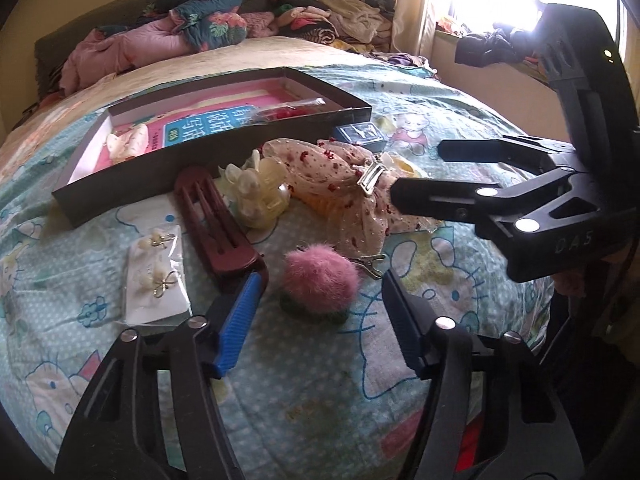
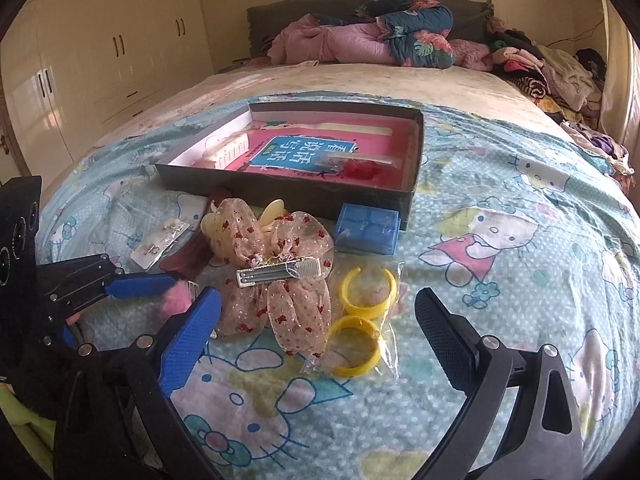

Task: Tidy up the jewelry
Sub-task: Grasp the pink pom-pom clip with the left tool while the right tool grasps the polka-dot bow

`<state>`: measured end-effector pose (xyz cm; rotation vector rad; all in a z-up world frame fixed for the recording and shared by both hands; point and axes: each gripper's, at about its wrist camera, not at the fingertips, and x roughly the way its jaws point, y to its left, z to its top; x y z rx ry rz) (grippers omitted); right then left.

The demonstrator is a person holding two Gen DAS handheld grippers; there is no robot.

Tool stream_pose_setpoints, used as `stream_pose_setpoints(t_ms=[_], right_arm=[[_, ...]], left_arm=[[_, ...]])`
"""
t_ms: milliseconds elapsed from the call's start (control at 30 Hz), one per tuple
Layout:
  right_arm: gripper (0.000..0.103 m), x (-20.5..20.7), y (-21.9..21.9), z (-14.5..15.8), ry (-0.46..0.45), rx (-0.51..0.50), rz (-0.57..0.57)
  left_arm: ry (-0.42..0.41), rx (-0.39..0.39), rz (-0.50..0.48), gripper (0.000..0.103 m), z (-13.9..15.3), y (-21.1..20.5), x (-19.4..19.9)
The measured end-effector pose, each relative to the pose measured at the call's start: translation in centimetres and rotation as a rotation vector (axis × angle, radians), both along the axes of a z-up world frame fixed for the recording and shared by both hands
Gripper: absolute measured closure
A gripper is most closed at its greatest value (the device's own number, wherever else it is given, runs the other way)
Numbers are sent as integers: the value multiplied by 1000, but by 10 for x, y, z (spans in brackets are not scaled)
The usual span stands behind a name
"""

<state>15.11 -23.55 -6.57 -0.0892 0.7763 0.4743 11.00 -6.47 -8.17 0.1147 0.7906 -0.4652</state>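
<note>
A pink fluffy pompom clip (image 1: 320,284) lies on the cartoon-print bedsheet between the blue pads of my left gripper (image 1: 322,280). The jaws stand open, with a gap on each side of the pompom. In the right wrist view one left finger (image 2: 140,282) shows beside the pompom (image 2: 176,300). My right gripper (image 2: 318,294) is wide open and empty above a sheer red-dotted bow with a silver clip (image 2: 276,264) and bagged yellow bangles (image 2: 360,320). It also hovers open at the right (image 1: 418,172). A shallow black box (image 2: 320,196) holds a few pieces.
On the sheet lie a maroon hair clip (image 1: 216,224), a cream claw clip (image 1: 256,192), an earring card (image 1: 158,276) and a small blue case (image 2: 368,228). Bedding and clothes are piled at the bed's far end (image 2: 380,40). A wardrobe (image 2: 100,60) stands to the left.
</note>
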Motion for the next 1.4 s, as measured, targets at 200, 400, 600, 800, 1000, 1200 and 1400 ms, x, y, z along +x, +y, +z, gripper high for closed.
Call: stream_pose_setpoints(t_ms=[200, 400, 600, 800, 1000, 1200, 1400], right_arm=[[16, 12, 17, -3, 26, 1, 58], [33, 24, 29, -10, 65, -3, 98], [57, 20, 31, -11, 51, -10, 116], [59, 7, 16, 2, 3, 24, 74], [59, -3, -6, 14, -26, 43, -4], [59, -8, -15, 23, -52, 40, -41], [59, -10, -9, 31, -70, 27, -39]], left_arm=[[5, -3, -10, 63, -1, -2, 1], [5, -10, -10, 65, 3, 2, -2], [3, -21, -1, 65, 6, 4, -3], [-6, -35, -9, 65, 11, 4, -5], [-20, -51, -6, 65, 18, 5, -6], [-37, -70, 10, 65, 27, 11, -5], [-54, -95, 48, 65, 35, 22, -2]])
